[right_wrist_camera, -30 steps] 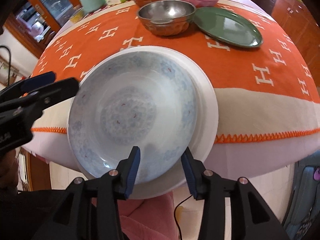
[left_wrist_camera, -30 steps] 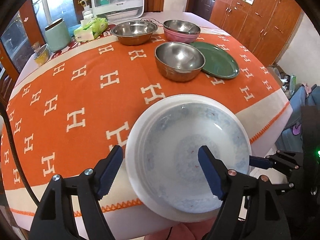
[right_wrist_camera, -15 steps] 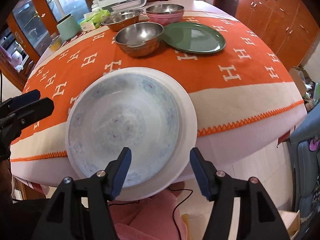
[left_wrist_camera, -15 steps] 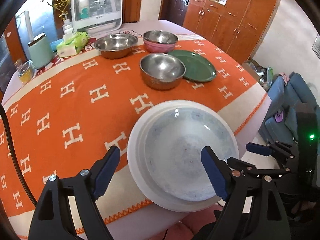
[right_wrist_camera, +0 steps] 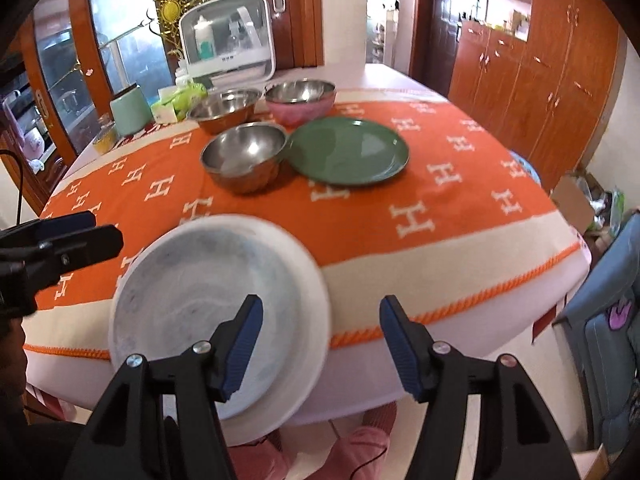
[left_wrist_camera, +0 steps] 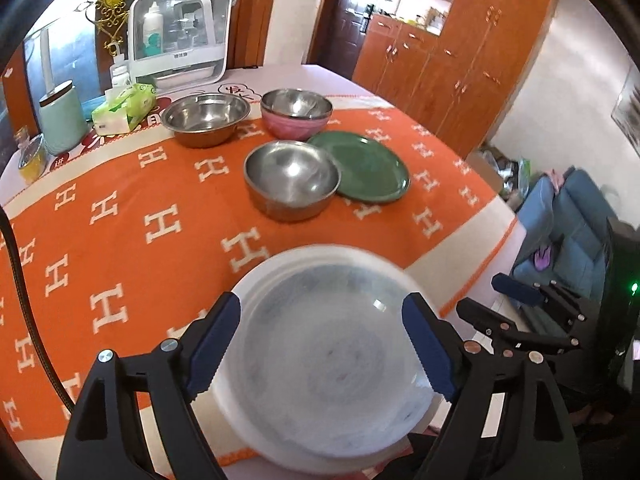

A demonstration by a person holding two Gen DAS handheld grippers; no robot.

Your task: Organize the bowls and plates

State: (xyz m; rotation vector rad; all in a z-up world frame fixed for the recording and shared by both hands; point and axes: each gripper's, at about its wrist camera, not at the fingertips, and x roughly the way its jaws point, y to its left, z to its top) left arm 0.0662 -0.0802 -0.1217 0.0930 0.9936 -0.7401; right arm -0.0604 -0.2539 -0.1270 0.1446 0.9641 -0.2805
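Observation:
A blue-patterned shallow plate (left_wrist_camera: 332, 344) lies nested in a larger white plate (left_wrist_camera: 256, 280) at the table's near edge, overhanging it. My left gripper (left_wrist_camera: 320, 344) hovers over this stack, open, its blue pads (left_wrist_camera: 212, 344) apart from the rim. My right gripper (right_wrist_camera: 322, 344) is open wide with nothing between its pads; the plate stack (right_wrist_camera: 208, 292) lies to its left. Further back stand a steel bowl (left_wrist_camera: 292, 178), a green plate (left_wrist_camera: 364, 166), a pink bowl (left_wrist_camera: 296, 126) with a steel bowl inside, and a wide steel bowl (left_wrist_camera: 206, 118).
An orange cloth with white H marks (left_wrist_camera: 120, 220) covers the round table. At the far left edge stand a tissue pack (left_wrist_camera: 124, 110), a mint canister (left_wrist_camera: 62, 118), a small jar (left_wrist_camera: 30, 158) and a white box (left_wrist_camera: 180, 40). A blue sofa (left_wrist_camera: 568, 224) is on the right.
The right gripper's jaws have widened off the white plate's rim, and it has lifted and drawn back. The left gripper has risen a little and tilted up. The plates kept still.

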